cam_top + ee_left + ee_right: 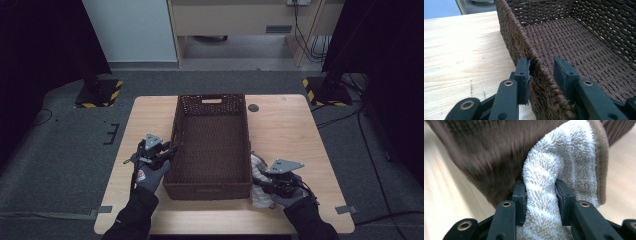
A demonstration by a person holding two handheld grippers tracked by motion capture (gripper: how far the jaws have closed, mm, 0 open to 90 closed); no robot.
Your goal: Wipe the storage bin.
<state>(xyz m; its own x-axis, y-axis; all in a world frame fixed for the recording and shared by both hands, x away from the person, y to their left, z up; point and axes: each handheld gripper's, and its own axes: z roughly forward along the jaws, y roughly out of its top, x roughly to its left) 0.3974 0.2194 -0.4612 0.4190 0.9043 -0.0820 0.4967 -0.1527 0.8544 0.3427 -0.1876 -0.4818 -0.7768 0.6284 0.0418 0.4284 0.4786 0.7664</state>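
Both fingers (541,75) astride basket rim (524,42), towel (564,165) alongside.

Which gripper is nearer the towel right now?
Right. The right gripper is shut on the towel beside the basket's right wall. The left gripper straddles the basket's left rim, across from it.

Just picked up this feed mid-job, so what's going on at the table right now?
A person works two handheld grippers at a wooden table. The left gripper straddles the left wall of the empty brown wicker basket, jaws either side of the rim with a gap on the inner side. The right gripper is shut on a white towel just outside the basket's right wall.
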